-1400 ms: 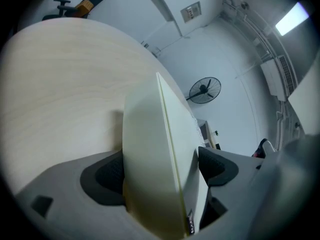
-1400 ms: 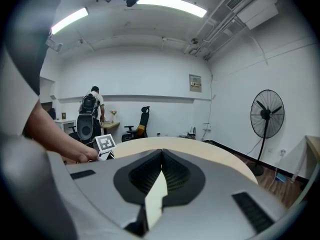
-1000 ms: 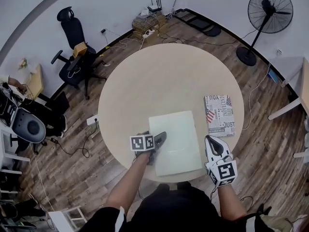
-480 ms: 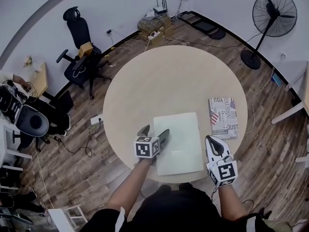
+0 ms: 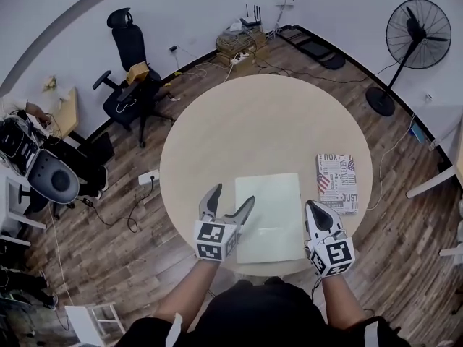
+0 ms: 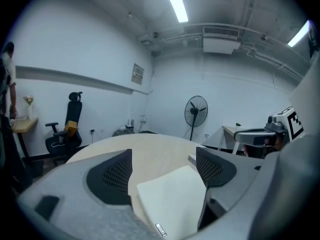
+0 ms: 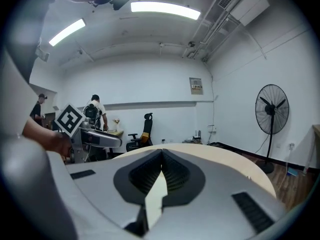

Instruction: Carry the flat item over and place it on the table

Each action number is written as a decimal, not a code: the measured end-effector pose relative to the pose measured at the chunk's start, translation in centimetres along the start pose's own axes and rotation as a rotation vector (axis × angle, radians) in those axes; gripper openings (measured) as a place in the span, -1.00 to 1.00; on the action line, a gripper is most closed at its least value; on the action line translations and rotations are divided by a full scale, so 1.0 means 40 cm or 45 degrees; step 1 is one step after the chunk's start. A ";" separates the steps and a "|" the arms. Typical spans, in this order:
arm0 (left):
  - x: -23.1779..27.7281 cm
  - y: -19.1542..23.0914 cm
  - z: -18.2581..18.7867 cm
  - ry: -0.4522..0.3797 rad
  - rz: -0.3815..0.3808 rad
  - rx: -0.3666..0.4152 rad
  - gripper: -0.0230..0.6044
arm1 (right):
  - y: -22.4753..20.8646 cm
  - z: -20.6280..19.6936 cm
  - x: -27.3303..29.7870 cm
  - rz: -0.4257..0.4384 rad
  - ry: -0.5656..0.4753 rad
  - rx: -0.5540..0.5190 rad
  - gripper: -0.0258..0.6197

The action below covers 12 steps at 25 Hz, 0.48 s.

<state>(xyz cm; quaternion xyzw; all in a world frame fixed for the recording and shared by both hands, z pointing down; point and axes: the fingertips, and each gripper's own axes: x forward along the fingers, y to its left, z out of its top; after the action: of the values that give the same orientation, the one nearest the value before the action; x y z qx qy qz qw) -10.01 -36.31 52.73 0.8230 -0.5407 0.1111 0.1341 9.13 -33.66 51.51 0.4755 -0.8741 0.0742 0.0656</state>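
Note:
The flat item point(image 5: 271, 212), a pale cream rectangular pad, lies flat on the round beige table point(image 5: 260, 121) near its front edge. My left gripper point(image 5: 230, 202) stands open at the pad's left edge, with its right finger over that edge. In the left gripper view the pad point(image 6: 172, 199) lies below the left gripper point(image 6: 162, 171), whose jaws are spread wide with nothing clamped. My right gripper point(image 5: 314, 214) is at the pad's right edge. In the right gripper view the right gripper point(image 7: 161, 176) is shut on the pad's thin edge point(image 7: 156, 199).
A book with a flag-print cover point(image 5: 337, 183) lies on the table just right of the pad. A standing fan point(image 5: 416, 27) is at the far right, a black office chair point(image 5: 134, 78) at the far left. Cables and boxes point(image 5: 242, 38) sit behind the table.
My left gripper has opened and drawn back from the pad's left edge, which it held a second ago. The right gripper has stayed in place on the right edge.

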 end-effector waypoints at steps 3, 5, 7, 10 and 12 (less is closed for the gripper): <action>-0.056 0.015 0.039 -0.093 0.078 0.012 0.03 | 0.005 0.007 0.008 0.011 -0.010 0.010 -0.93; -0.089 0.033 0.056 -0.138 0.142 0.033 -0.29 | 0.014 0.013 0.016 0.023 -0.016 0.005 -0.93; -0.116 0.049 0.064 -0.178 0.195 0.024 -0.73 | 0.022 0.018 0.021 0.033 -0.019 0.000 -0.93; -0.151 0.065 0.071 -0.237 0.230 -0.025 -0.91 | 0.036 0.026 0.027 0.050 -0.020 -0.016 -0.93; -0.164 0.069 0.064 -0.237 0.231 -0.056 -0.91 | 0.044 0.030 0.034 0.063 -0.017 -0.032 -0.93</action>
<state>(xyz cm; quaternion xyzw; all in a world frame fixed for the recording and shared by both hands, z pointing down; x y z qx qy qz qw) -15.00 -32.59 48.45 0.7745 -0.6252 0.0340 0.0905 6.87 -34.04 50.47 0.4535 -0.8868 0.0616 0.0638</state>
